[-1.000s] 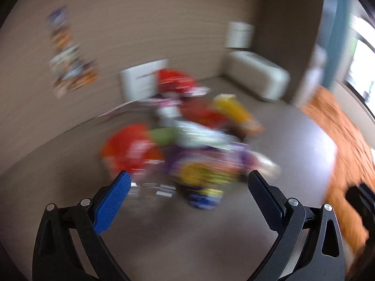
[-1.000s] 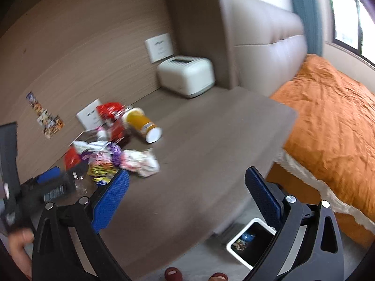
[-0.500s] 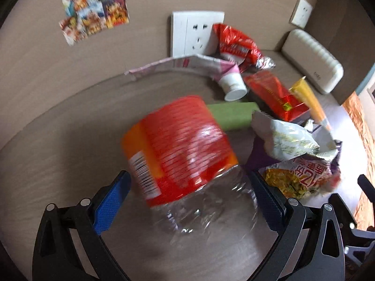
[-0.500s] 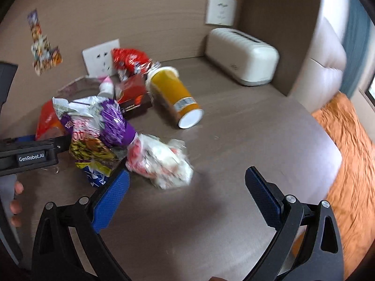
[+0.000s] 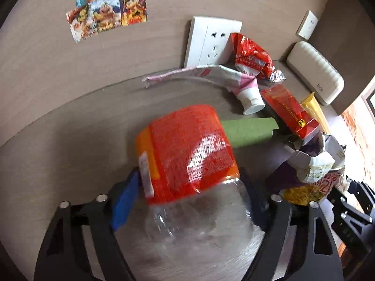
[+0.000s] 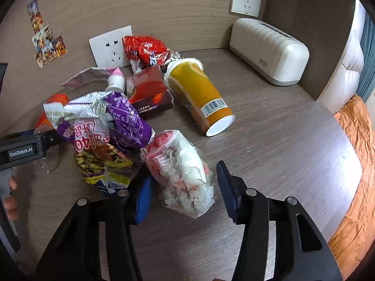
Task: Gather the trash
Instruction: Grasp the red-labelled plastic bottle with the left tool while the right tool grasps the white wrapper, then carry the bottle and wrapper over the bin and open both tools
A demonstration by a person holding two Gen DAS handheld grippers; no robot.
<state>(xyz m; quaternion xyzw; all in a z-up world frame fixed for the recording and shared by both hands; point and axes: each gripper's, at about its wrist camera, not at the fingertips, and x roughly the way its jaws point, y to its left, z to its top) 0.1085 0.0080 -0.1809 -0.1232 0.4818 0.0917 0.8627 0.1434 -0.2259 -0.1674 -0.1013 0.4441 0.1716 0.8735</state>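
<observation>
Bare desk (image 6: 281, 145) right, toward its bed-side edge. Left gripper (image 5: 187, 201) fingers clenched on clear orange-labelled bottle (image 5: 187, 154). Right gripper (image 6: 185, 187) fingers released, straddling clear bag of scraps (image 6: 182, 173).

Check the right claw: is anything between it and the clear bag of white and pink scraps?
Nothing visible does. The right claw is open, its fingers either side of the clear bag, which lies on bare tabletop. The purple snack wrapper sits just left, clear of the gap.

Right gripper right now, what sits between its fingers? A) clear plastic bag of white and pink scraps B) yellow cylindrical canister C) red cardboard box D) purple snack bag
A: the right gripper straddles the clear plastic bag of white and pink scraps, with its blue pads on either side of the bag.
</observation>
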